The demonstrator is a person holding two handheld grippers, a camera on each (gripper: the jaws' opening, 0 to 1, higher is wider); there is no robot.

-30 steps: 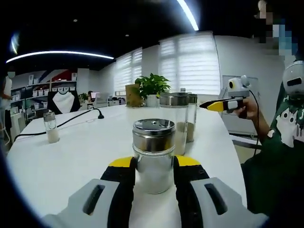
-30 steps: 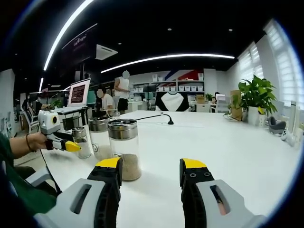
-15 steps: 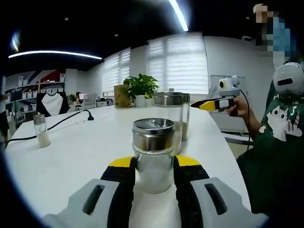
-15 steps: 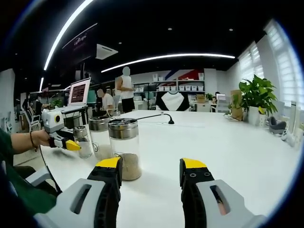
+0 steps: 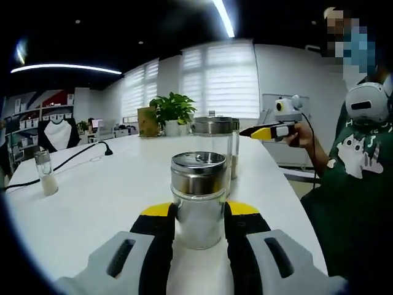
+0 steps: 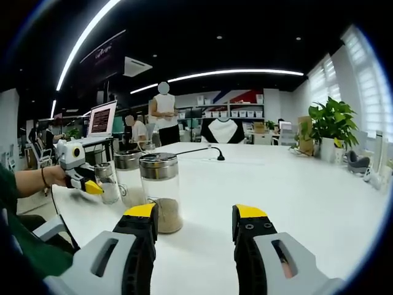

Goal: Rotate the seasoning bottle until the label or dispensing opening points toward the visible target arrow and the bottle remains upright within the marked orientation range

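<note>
Our left gripper (image 5: 199,215), jaws clamped on the bottle (image 5: 198,200), should twist gently, keeping it upright on the table (image 5: 104,203), while the right gripper (image 6: 193,224) hangs open.

seasoning bottle (image 5: 198,200) on table (image 5: 110,190) | between left gripper (image 5: 198,215) fingers | two jars (image 5: 215,147) behind

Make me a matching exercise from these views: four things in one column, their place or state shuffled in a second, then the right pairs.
Things
1. seasoning bottle
2. right gripper
3. potted plant
4. black cable

Places or states
A. lying across the white table
B. open, holding nothing
C. clamped upright in the left gripper
D. standing at the table's far end

Pairs: 1-C, 2-B, 3-D, 4-A
</note>
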